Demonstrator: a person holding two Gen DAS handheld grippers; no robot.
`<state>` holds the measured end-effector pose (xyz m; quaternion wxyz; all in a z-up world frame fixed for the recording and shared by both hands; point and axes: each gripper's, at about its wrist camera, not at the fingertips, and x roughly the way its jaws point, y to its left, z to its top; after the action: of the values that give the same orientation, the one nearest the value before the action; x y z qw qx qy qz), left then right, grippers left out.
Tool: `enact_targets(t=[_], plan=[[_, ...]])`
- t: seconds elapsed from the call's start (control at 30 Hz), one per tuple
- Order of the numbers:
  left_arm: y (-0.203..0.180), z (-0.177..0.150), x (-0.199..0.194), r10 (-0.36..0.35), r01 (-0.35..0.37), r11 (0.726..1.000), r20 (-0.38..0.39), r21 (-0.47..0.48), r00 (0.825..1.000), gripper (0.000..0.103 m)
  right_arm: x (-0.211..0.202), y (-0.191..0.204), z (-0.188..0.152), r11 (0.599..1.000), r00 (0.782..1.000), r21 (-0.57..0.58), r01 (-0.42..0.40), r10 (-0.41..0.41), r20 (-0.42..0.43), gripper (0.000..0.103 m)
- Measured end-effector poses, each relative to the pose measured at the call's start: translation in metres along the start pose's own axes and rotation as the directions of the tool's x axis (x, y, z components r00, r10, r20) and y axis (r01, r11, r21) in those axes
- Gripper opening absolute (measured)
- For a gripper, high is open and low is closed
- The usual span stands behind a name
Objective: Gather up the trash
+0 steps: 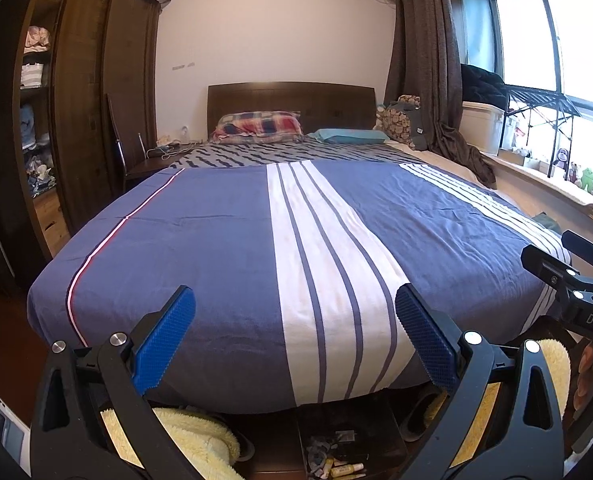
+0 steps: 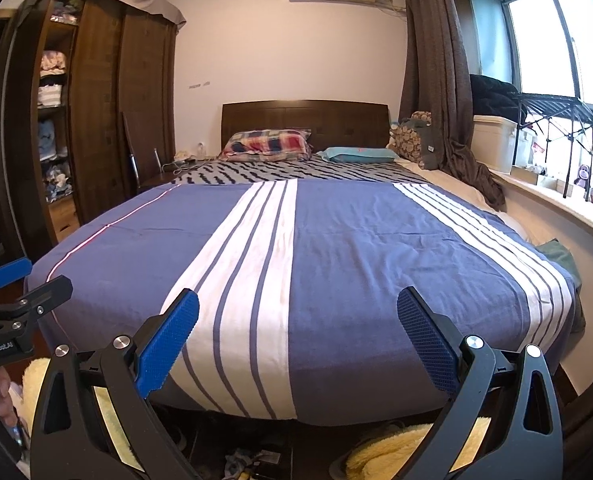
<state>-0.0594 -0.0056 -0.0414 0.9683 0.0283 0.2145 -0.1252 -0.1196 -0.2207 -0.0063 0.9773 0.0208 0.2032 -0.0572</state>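
Note:
My left gripper is open and empty, held above the foot of a bed with a blue and white striped cover. My right gripper is open and empty too, beside it to the right. The right gripper also shows at the right edge of the left wrist view, and the left gripper at the left edge of the right wrist view. On the floor under the bed's foot lies a dark tray with crumpled scraps and small tubes; these scraps also show in the right wrist view.
Yellow fluffy slippers lie on the floor by the tray. A dark wardrobe with open shelves stands left. Pillows lie at the headboard. A window sill with toys, a curtain and a storage box line the right.

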Motion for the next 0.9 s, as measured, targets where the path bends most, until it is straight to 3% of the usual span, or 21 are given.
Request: enact_targets(t=[0.9], plan=[[0.0004,0.0016,-0.0026,0.004,-0.004,1.000,0.013,0.003,1.000,0.095,-0.0012,-0.0017,-0.0019,1.000,1.000,0.010,-0.006,0.006,0.001,0.099]])
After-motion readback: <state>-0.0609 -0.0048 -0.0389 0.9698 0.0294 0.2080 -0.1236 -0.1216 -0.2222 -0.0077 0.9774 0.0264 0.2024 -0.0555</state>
